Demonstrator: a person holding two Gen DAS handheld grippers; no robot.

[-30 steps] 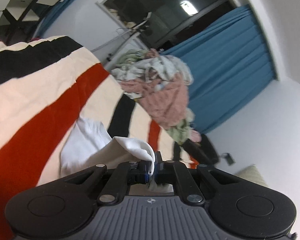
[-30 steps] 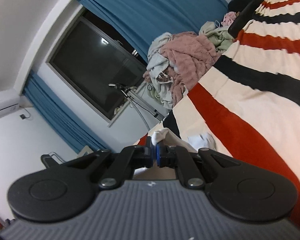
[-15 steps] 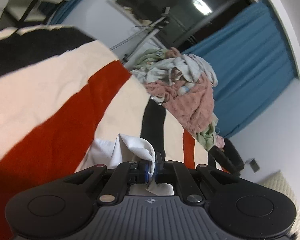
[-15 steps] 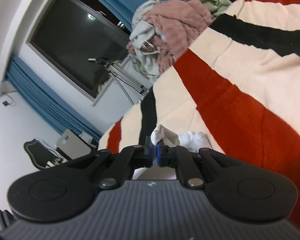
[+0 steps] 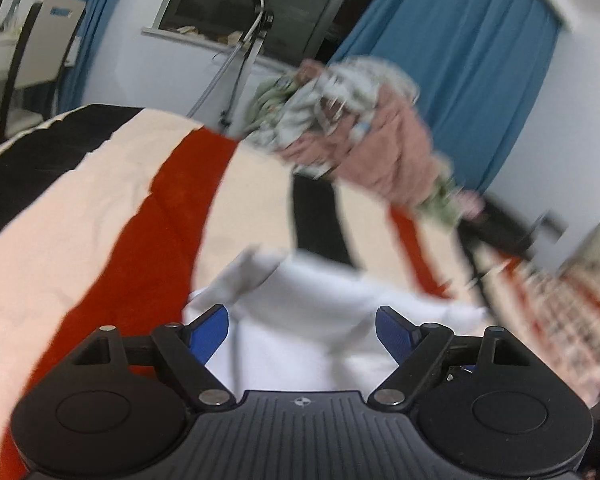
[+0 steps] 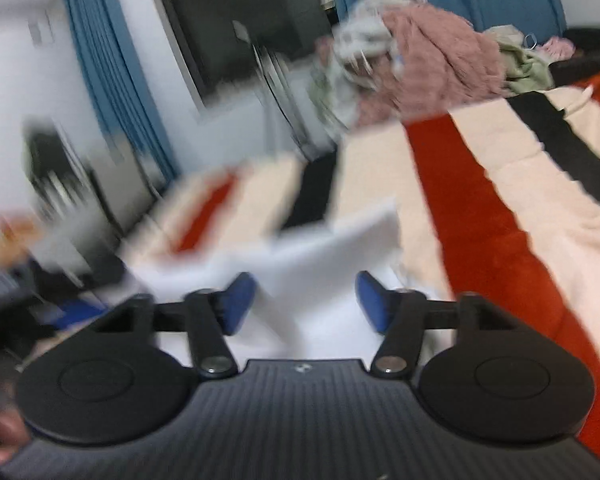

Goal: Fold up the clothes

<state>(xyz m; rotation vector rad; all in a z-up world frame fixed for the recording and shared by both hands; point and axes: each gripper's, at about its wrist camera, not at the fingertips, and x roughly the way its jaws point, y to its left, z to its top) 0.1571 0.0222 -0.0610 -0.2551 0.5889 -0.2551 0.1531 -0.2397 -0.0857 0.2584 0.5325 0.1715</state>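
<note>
A white garment (image 5: 320, 312) lies on the striped blanket (image 5: 100, 220) just ahead of both grippers; it also shows in the right wrist view (image 6: 324, 256). My left gripper (image 5: 302, 326) is open, blue pads spread wide above the white cloth. My right gripper (image 6: 306, 298) is open too, over the same cloth, holding nothing. Both views are blurred by motion.
A pile of unfolded clothes (image 5: 360, 136), pink and pale green, sits at the far end of the bed, also seen in the right wrist view (image 6: 428, 60). Blue curtains (image 5: 452, 60), a dark window and a metal stand (image 5: 236, 64) lie behind. A chair (image 5: 40, 52) stands far left.
Both grippers were shut on the white garment and have now opened and let it go. The garment has dropped flat onto the blanket, and both views have swung.
</note>
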